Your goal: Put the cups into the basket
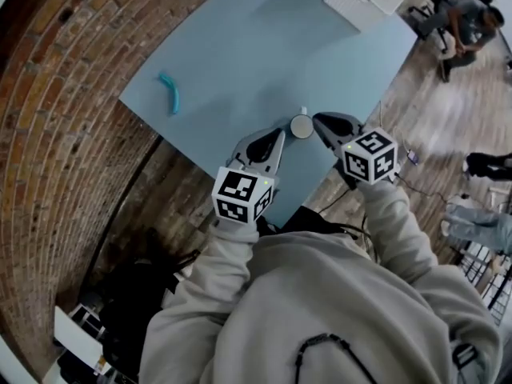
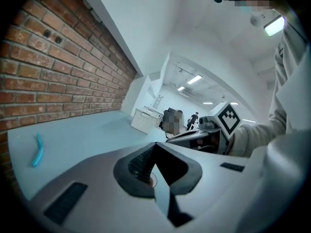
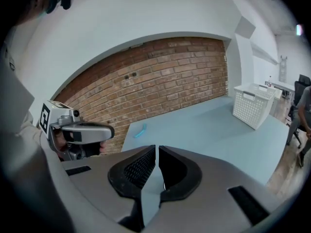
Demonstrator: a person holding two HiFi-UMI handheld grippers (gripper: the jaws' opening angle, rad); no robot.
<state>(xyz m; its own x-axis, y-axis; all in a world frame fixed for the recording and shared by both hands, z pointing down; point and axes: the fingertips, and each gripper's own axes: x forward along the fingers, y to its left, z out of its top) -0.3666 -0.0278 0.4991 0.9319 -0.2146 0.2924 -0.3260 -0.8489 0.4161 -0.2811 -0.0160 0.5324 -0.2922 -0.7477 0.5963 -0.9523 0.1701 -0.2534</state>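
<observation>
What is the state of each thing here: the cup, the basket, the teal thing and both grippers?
cup: upright on the table, not in the basket.
basket: upright at the table's far corner.
teal thing: lying flat on the table.
left gripper: jaws together, holding nothing.
right gripper: jaws together, holding nothing.

A pale grey hooded top [image 1: 336, 294] is worn, long sleeves [image 1: 228, 258] included, a dark cord [image 1: 320, 341] at the chest. Grey shells are seen on left tongs [image 1: 280, 134] and right tongs [image 1: 322, 120], black ribbed pads [image 3: 138, 170] inside, a black-and-white marker cube [image 1: 242, 194] behind each.
</observation>
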